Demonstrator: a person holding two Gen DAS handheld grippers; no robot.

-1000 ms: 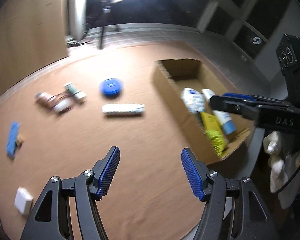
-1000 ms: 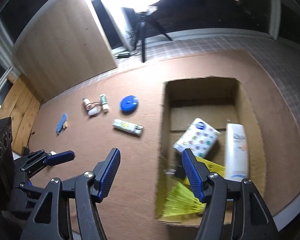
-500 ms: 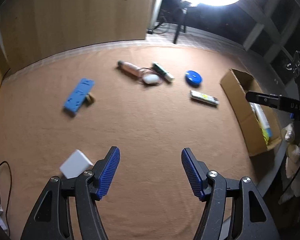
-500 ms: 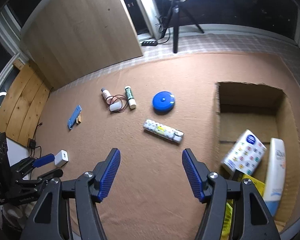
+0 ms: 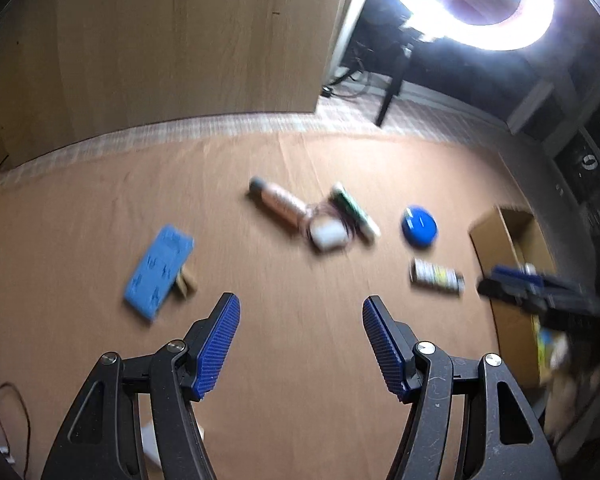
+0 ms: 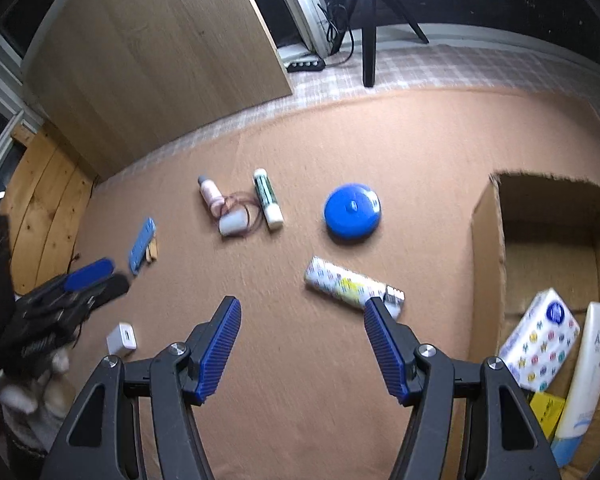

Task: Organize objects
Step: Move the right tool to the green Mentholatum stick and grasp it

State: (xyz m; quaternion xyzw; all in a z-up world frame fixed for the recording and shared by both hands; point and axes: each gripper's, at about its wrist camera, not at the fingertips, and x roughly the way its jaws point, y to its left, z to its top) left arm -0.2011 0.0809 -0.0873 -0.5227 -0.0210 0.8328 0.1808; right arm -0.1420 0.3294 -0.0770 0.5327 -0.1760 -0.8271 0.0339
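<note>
Both tools hang above a tan, felt-like surface (image 6: 340,360), and each has its blue ribbed pads spread with nothing between them. The right tool (image 6: 300,344) points down at bare cloth; just past its right pad lies a white cylindrical tube with coloured print (image 6: 348,286), on its side. Beyond that sits a round blue disc-shaped container (image 6: 352,214). Further left is a small cluster: a pink bottle with a grey cap (image 6: 210,196), a white cap-like piece (image 6: 233,223) ringed by a thin reddish cord, and a white-and-green tube (image 6: 267,198), all lying close together. A flat blue rectangular piece (image 6: 142,246) lies well to the left with a small wooden block touching its side, and a small white cube-shaped charger (image 6: 122,338) sits nearer the surface's left edge.

An open brown cardboard box (image 6: 486,256) stands at the right; inside it lie a white packet with coloured dots (image 6: 540,338), a white bottle with a light blue base (image 6: 584,380) and a yellow item (image 6: 546,406) (partly hidden).

The left tool (image 5: 300,344) hovers over empty cloth between the blue piece and the printed tube; its view is blurred.
</note>
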